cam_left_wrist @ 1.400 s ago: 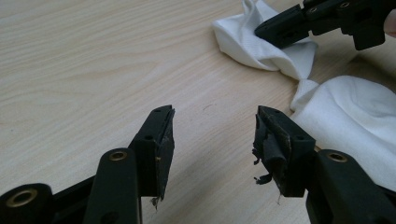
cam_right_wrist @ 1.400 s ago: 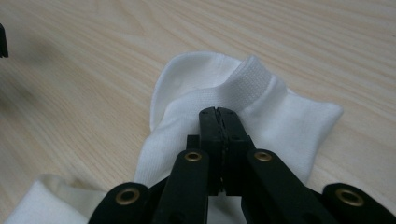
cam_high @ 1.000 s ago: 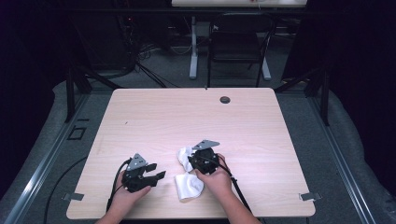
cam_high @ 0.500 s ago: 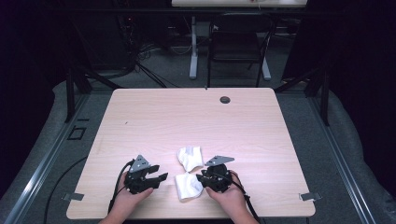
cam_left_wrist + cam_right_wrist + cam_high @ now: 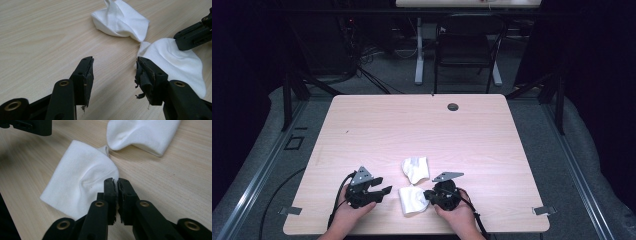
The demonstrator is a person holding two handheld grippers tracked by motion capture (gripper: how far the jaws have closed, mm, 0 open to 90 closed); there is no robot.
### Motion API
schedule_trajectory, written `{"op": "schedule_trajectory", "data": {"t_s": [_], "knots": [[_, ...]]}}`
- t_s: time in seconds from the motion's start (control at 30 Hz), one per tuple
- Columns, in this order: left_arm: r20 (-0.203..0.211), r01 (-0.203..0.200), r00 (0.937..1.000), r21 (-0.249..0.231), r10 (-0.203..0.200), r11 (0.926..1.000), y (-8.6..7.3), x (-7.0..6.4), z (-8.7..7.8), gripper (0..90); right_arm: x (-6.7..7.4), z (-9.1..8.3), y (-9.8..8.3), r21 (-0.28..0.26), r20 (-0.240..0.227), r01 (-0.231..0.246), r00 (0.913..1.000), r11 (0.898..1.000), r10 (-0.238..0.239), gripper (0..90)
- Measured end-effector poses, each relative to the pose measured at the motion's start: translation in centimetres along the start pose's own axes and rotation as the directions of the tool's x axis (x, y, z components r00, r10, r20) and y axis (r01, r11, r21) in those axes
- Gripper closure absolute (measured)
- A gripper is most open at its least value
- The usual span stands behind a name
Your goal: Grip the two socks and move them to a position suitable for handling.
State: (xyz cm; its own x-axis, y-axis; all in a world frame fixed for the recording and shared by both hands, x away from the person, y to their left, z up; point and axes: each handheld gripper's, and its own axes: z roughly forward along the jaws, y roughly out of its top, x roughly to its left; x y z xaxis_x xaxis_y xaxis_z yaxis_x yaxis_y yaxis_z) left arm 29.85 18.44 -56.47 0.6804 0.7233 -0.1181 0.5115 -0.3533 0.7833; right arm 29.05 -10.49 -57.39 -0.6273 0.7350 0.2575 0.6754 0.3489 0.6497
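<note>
Two white cloths lie at the table's near middle: a crumpled far one and a flatter near one. My right gripper sits at the near cloth's right edge. Its jaws have just been closing and now stand together, pinching that edge, with the fabric puckered toward the tips. My left gripper rests on the wood just left of the near cloth. It is open, with nothing between its fingers.
The light wooden table has a small dark grommet near its far edge. Behind the table stand a chair and desk legs on a dark floor.
My right gripper has come from over the far cloth, back toward the person and slightly right, down to the near cloth's edge, and its jaws have closed. The left gripper has stayed put.
</note>
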Motion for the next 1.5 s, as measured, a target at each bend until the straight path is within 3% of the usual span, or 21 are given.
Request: {"op": "schedule_trajectory", "data": {"t_s": [0.13, 0.33, 0.47, 0.63, 0.77, 0.9, 1.0, 1.13, 1.23, 1.3, 1.4, 1.5], "knots": [[-0.005, 0.01, 0.9999, -0.005, -0.01, 0.9999, 0.0, 0.3, -0.1, 48.2, 0.5, -0.3, 0.2, -0.025, 0.018, 0.018, 0.9997, 1.0, -0.017, 89.7], [-0.021, 0.033, 0.9992, -0.021, -0.033, 0.9993, 0.1, 1.0, -0.6, 48.2, 1.4, -1.9, 1.5, -0.077, -0.006, 0.027, 0.9996, 0.997, -0.027, 89.9], [-0.029, 0.05, 0.9983, -0.018, -0.05, 0.9986, 0.2, 1.6, -1.0, 48.2, 2.1, -1.9, 2.0, -0.081, -0.021, 0.042, 0.9988, 0.996, -0.044, 89.9], [-0.038, 0.064, 0.9972, -0.029, -0.065, 0.9975, 0.2, 1.9, -1.5, 48.4, 3.7, -1.3, 2.8, -0.078, -0.057, 0.078, 0.9949, 0.994, -0.083, 89.8], [-0.043, 0.058, 0.9973, -0.03, -0.059, 0.9979, 0.2, 2.1, -1.7, 48.8, 5.2, 0.5, 3.4, -0.056, -0.094, 0.096, 0.9904, 0.994, -0.101, 89.8], [-0.037, 0.056, 0.9977, -0.029, -0.057, 0.998, 0.2, 2.0, -1.7, 48.9, 5.6, 1.7, 3.5, -0.035, -0.102, 0.108, 0.9886, 0.994, -0.111, 89.7], [-0.03, 0.049, 0.9983, -0.021, -0.05, 0.9986, 0.2, 1.9, -1.6, 49.0, 5.7, 2.7, 3.5, -0.011, -0.105, 0.109, 0.9884, 0.994, -0.11, 88.7], [-0.018, 0.043, 0.9989, -0.013, -0.043, 0.999, 0.2, 1.4, -1.3, 49.1, 5.7, 3.4, 3.2, 0.004, -0.12, 0.103, 0.9876, 0.995, -0.102, 80.4], [-0.011, 0.033, 0.9994, -0.009, -0.033, 0.9994, 0.2, 1.0, -1.1, 49.1, 5.7, 2.8, 3.2, -0.039, -0.132, 0.09, 0.9867, 0.995, -0.094, 71.8], [-0.007, 0.029, 0.9996, -0.01, -0.029, 0.9995, 0.2, 0.9, -1.0, 49.4, 5.4, 2.0, 3.4, -0.078, -0.134, 0.076, 0.9873, 0.994, -0.086, 71.0], [-0.001, 0.025, 0.9997, -0.008, -0.025, 0.9996, 0.2, 0.5, -0.9, 49.6, 4.6, 1.1, 3.5, -0.096, -0.102, 0.072, 0.9915, 0.993, -0.081, 74.3], [0.015, 0.017, 0.9997, -0.012, -0.017, 0.9998, 0.4, -0.1, -0.9, 49.6, 3.5, 1.0, 3.1, -0.059, -0.056, 0.092, 0.9939, 0.994, -0.095, 78.3]]}}
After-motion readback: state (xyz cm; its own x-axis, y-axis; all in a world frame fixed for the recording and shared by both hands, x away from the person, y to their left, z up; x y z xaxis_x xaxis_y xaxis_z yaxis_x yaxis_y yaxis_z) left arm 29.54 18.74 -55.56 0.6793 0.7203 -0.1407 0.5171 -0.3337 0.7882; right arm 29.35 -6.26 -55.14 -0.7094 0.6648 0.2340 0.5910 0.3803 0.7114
